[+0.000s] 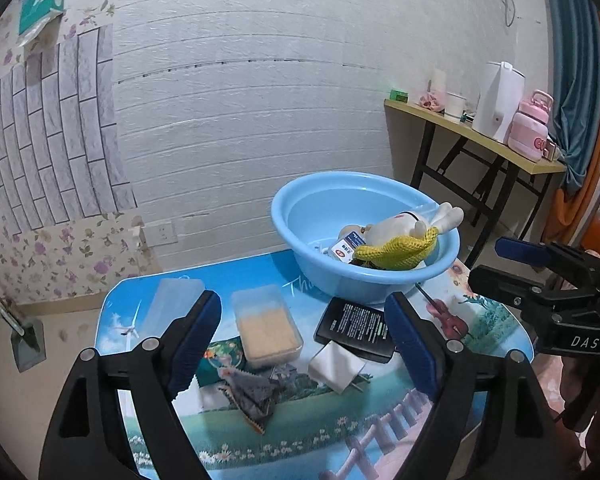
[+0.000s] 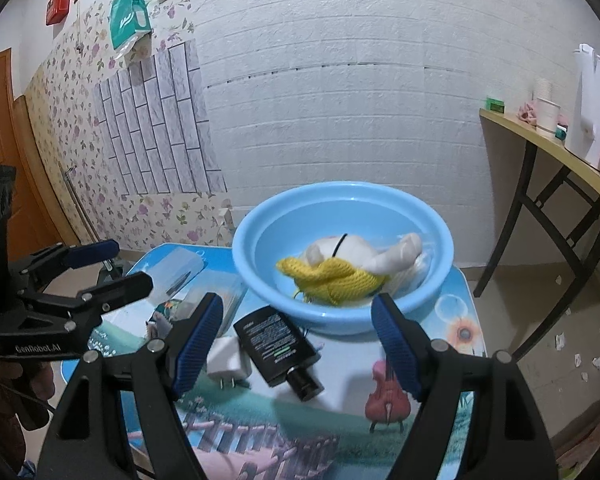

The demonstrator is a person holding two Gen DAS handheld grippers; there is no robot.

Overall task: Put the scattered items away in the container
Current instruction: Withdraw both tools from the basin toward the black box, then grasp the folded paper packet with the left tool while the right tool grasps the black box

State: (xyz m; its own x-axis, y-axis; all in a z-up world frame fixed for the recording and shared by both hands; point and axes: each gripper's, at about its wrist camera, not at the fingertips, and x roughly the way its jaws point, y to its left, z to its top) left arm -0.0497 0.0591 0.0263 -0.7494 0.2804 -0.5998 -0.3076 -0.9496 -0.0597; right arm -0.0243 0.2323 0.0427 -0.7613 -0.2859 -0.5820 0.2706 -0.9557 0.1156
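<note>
The left gripper point(image 1: 304, 340) has its blue-padded fingers point(image 1: 198, 334) spread wide with nothing between them, filling the lower part of the left wrist view, and the right gripper point(image 2: 296, 340) stands just as wide and empty in the lower part of its own view. Beneath both lies the low table point(image 1: 260, 452) with its printed landscape top, taking up the bottom half of each frame. Toward the far right of that table, just right of centre in the left wrist view, sits the light blue basin point(image 1: 284, 208); inside it a white plush toy in yellow knit point(image 1: 400, 240) lies on its side, with a small white packet point(image 1: 346, 248) beside it. Still out on the table are the rest of the scattered things: a clear lidded box with tan contents point(image 1: 266, 326) at centre frame, a second clear empty-looking box point(image 1: 172, 302) to its left, and a black tube with white print point(image 1: 356, 326) lying flat with one end right at the foot of the basin. Just below the tube rests a white plug adapter point(image 1: 336, 366), and lower left of that a small crumpled dark wrapper point(image 1: 254, 396). In the right wrist view the tube point(image 2: 278, 346) and the adapter point(image 2: 228, 360) lie side by side between the open fingers.
</note>
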